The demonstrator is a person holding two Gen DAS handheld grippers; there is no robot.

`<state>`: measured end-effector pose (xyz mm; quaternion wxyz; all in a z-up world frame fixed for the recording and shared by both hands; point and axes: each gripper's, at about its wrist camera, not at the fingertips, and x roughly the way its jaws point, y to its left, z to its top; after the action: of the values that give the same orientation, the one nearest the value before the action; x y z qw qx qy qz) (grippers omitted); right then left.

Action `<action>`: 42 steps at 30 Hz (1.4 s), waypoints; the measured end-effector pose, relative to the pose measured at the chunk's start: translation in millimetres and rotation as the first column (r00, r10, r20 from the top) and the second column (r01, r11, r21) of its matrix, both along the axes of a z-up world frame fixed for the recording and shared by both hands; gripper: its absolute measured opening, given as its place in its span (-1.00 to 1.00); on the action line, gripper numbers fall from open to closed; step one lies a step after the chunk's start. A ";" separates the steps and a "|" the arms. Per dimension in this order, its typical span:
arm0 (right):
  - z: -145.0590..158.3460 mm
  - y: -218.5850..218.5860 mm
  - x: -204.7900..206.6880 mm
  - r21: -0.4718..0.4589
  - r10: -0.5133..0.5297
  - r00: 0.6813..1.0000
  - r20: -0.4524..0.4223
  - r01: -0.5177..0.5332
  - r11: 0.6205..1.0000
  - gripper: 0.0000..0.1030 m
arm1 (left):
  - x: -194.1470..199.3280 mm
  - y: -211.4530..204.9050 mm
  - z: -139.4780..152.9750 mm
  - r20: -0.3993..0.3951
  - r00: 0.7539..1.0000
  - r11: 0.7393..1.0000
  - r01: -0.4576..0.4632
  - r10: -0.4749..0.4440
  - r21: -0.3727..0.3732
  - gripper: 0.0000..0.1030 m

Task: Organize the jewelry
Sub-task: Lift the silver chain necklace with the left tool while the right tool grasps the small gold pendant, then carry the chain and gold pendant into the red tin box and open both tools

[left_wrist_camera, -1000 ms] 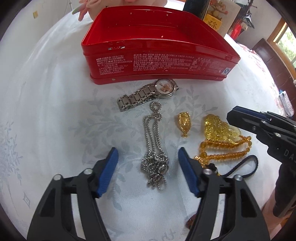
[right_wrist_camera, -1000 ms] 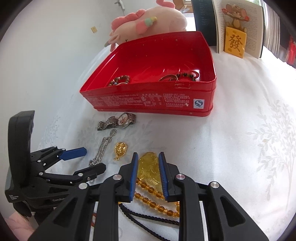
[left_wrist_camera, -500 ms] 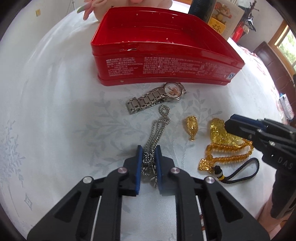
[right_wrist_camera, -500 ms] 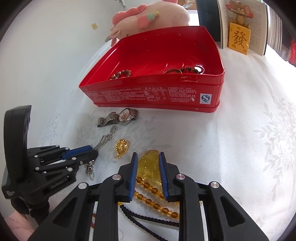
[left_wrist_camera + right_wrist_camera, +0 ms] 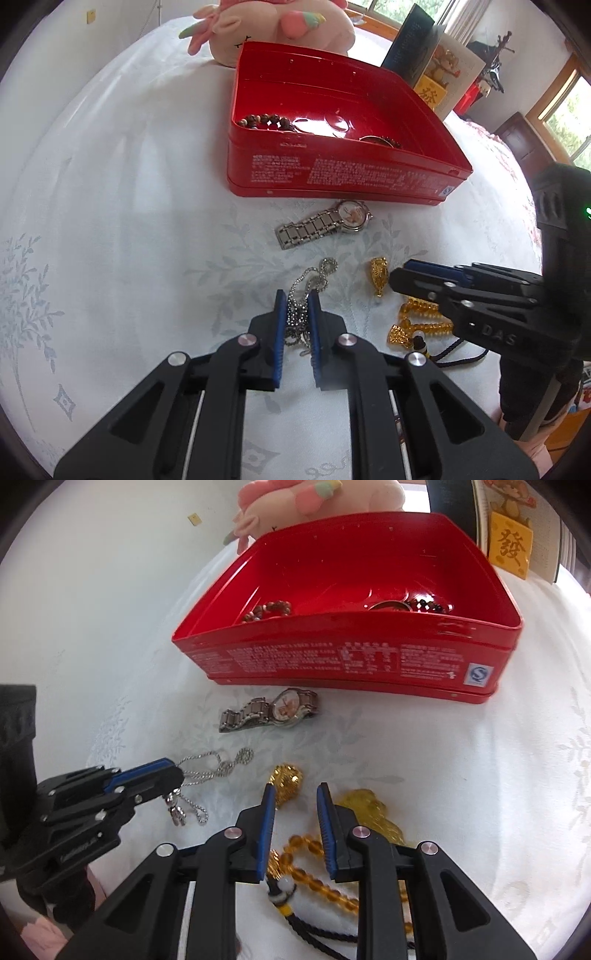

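While the left gripper (image 5: 295, 314) pinches the silver chain (image 5: 214, 768), open cloth (image 5: 129, 258) seemingly spreads leftward.

Glossy red metal tin (image 5: 343, 177); shiny steel watch (image 5: 325, 223); fine silver chain (image 5: 218, 766); matt woven cloth (image 5: 110, 240); translucent amber beads (image 5: 317, 864).

A: Both views are bright with soft daylight; the windows (image 5: 565, 107) sit at the upper right of the left wrist view.

B: Shadows on the white cloth (image 5: 110, 221) are faint. The red tin (image 5: 332, 177) shows small glints on its floor.

A: The fisheye bends everything toward dark rounded corners.

B: The right wrist view is softer, and its cloth (image 5: 480, 775) is nearly blown out.
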<state>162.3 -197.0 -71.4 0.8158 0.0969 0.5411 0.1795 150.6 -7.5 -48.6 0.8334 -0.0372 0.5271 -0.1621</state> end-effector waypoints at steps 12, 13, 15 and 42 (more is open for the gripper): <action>-7.7 26.7 13.6 -0.091 -0.011 1.000 -0.007 0.011 0.996 -0.51 | -0.8 11.7 0.3 0.002 1.000 1.000 -0.008 0.008 -0.019 -0.80; -7.8 27.8 13.0 -0.099 -0.009 1.000 -0.003 0.008 0.995 -0.52 | -1.1 11.3 0.3 0.002 1.000 1.000 -0.007 0.007 -0.019 -0.80; -7.9 29.6 12.1 -0.116 -0.009 1.000 0.008 0.010 0.993 -0.59 | -1.4 10.9 0.3 0.002 1.000 1.000 -0.005 0.005 -0.019 -0.80; 83.5 -24.1 23.8 0.029 -0.047 0.983 0.179 0.042 0.999 -0.60 | 12.1 -2.5 108.6 0.228 0.974 0.997 0.026 -0.007 -0.078 -0.80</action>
<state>186.1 -221.1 12.1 0.8637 0.1027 0.4609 0.1760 162.7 -10.0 60.0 0.8847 -0.0477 0.4214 -0.1933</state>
